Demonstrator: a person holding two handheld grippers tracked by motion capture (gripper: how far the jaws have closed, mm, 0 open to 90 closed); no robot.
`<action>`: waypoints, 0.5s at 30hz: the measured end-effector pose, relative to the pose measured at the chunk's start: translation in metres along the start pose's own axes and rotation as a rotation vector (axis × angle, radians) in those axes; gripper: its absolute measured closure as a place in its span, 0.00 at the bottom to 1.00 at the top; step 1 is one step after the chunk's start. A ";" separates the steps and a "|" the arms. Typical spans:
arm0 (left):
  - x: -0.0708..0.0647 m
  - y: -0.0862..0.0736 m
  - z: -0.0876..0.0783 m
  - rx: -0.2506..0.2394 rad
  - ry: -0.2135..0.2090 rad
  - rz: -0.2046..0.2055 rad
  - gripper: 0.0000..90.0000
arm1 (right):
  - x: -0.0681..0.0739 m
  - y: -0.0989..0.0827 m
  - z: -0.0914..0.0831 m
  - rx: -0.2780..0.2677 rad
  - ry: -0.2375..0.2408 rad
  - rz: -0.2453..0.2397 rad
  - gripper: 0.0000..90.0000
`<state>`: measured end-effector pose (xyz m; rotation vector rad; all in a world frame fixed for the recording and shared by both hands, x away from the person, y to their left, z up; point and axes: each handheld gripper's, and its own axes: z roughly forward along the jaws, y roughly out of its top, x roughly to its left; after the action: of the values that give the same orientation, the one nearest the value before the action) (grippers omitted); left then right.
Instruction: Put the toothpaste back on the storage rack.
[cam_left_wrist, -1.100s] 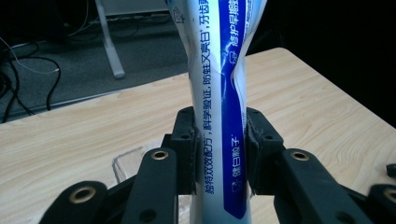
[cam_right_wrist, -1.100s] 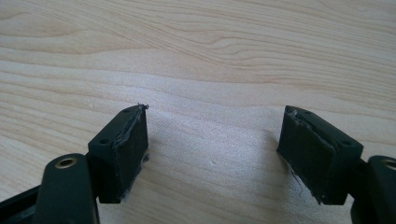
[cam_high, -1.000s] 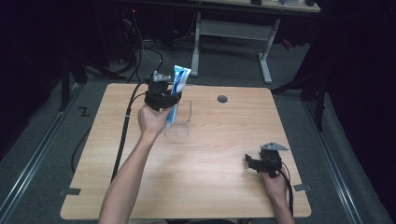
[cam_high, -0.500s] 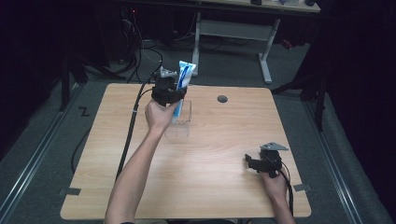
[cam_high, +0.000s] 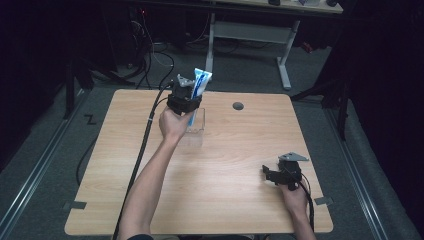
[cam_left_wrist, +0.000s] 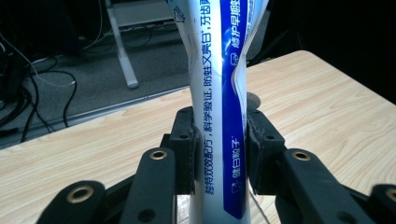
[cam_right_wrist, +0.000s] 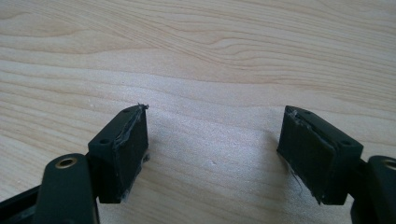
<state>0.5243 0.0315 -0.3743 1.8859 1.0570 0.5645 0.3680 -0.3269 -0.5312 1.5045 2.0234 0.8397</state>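
A white and blue toothpaste tube (cam_high: 201, 81) stands nearly upright at the far left-centre of the wooden table (cam_high: 225, 210). My left gripper (cam_high: 185, 103) is shut on it. In the left gripper view both pads (cam_left_wrist: 184, 154) press the sides of the tube (cam_left_wrist: 219, 93). The tube's lower end hangs at a clear plastic container (cam_high: 196, 124) on the table; whether it is inside I cannot tell. My right gripper (cam_high: 271, 175) rests low near the front right of the table, its jaws wide apart over bare wood (cam_right_wrist: 212, 149) with nothing between them.
A round grey cable hole (cam_high: 238, 106) lies in the table to the right of the container. A black cable (cam_high: 145, 145) trails from the left gripper off the table's front left. A desk frame (cam_high: 250, 35) and floor cables stand beyond the far edge.
My left hand has carried the tube slightly to the right and a little lower, over the clear container. The right gripper has stayed where it was.
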 end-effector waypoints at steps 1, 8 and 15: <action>0.000 0.000 0.001 0.001 0.005 0.000 0.76 | 0.000 0.000 0.000 0.000 0.000 0.000 0.27; 0.003 -0.002 0.006 0.000 0.008 -0.003 0.75 | 0.000 0.000 0.000 0.000 0.000 0.000 0.27; 0.002 -0.005 0.011 0.016 0.012 0.007 0.75 | 0.000 0.000 0.000 0.000 0.001 0.001 0.27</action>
<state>0.5306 0.0296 -0.3843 1.9029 1.0657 0.5743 0.3679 -0.3268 -0.5312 1.5057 2.0238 0.8408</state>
